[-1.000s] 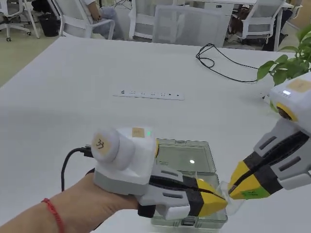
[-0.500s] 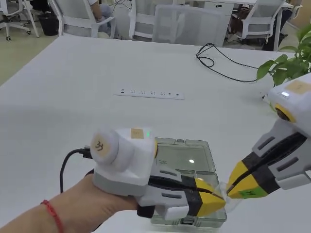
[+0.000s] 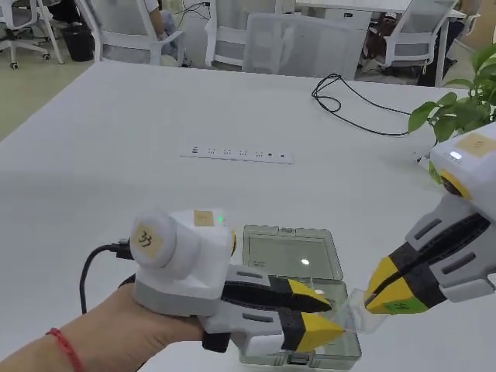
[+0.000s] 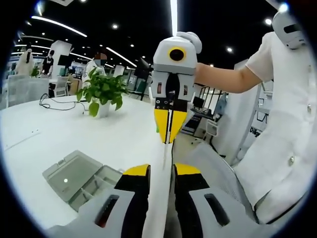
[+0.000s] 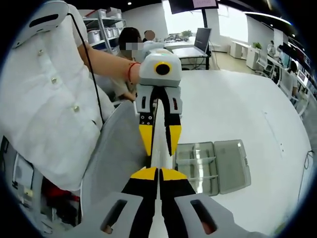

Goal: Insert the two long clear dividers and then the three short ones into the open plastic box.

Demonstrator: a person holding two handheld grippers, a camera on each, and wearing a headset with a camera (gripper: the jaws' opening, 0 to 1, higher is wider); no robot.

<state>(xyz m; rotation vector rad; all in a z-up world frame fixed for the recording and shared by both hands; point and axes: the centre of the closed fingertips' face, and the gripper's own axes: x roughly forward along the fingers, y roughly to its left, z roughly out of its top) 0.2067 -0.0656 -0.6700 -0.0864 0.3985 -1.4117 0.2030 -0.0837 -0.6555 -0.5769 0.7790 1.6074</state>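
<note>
- My left gripper [image 3: 322, 314] is in my left hand [image 3: 132, 333], low down in the head view, and it points to the right.
- Its two yellow tips are only a little apart. The clear divider [image 3: 356, 314] sits between them, and the tips seem to press on it from both sides.
- My right gripper [image 3: 380, 298] comes in from the right and points back at the left one.
- Its tips are squeezed tight on the other end of the same clear divider. In the right gripper view the tips [image 5: 158, 173] have almost no gap, just the thin strip.
- So both grippers hold one divider, end to end, and they face each other nose to nose.
- I cannot tell if it is a long divider or a short one.
- The plastic box [image 3: 333, 353] lies open on the white table [image 3: 155, 116], with its lid [image 3: 291, 252] folded flat on the far side.
- The divider is up in the air by the near right corner of the box. It is not inside the box.
- I see thin lines in the bottom half of the box [image 5: 198, 168], but I cannot tell what they are.
- Farther back on the table are a white power strip [image 3: 236, 152], a black cable [image 3: 349, 97] and a green plant [image 3: 457, 112].
</note>
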